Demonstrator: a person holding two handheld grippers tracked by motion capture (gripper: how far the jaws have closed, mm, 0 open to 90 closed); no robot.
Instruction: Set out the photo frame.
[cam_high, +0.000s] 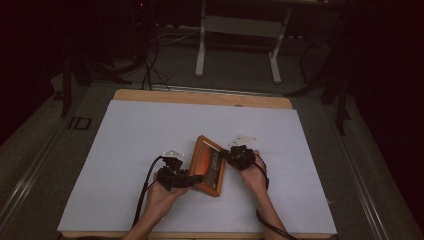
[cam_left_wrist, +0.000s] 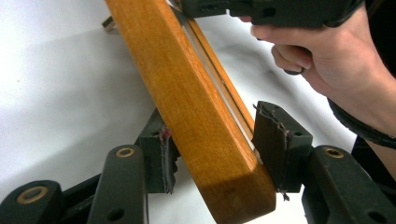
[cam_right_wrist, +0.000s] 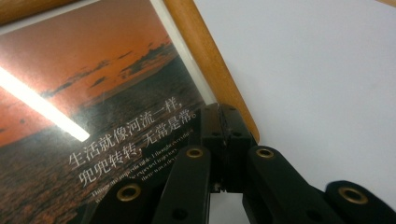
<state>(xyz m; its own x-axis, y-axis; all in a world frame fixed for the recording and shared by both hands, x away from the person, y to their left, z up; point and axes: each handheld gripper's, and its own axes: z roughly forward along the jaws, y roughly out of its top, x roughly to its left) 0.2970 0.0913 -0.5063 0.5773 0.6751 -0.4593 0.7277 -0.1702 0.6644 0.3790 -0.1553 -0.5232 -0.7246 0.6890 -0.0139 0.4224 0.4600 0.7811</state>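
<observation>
A wooden picture frame (cam_high: 207, 167) holding an orange sunset print with white writing (cam_right_wrist: 93, 93) is near the front middle of the white sheet, tilted up off it. My left gripper (cam_high: 192, 179) is shut on the frame's near wooden rail (cam_left_wrist: 196, 112), with a worn pad (cam_left_wrist: 268, 144) pressed on each side; in the left gripper view it (cam_left_wrist: 215, 154) grips close to a corner. My right gripper (cam_high: 225, 155) is at the frame's right side. Its jaws are shut together (cam_right_wrist: 223, 126), tips at the inner edge of the wooden rail (cam_right_wrist: 205, 56) over the glass. I see nothing between them.
A white sheet (cam_high: 150, 135) covers the wooden table (cam_high: 200, 96). The person's right hand (cam_left_wrist: 327, 56) holds the right gripper (cam_left_wrist: 261, 9) just beyond the frame. A white desk stand (cam_high: 201, 55) and cables are on the floor behind the table.
</observation>
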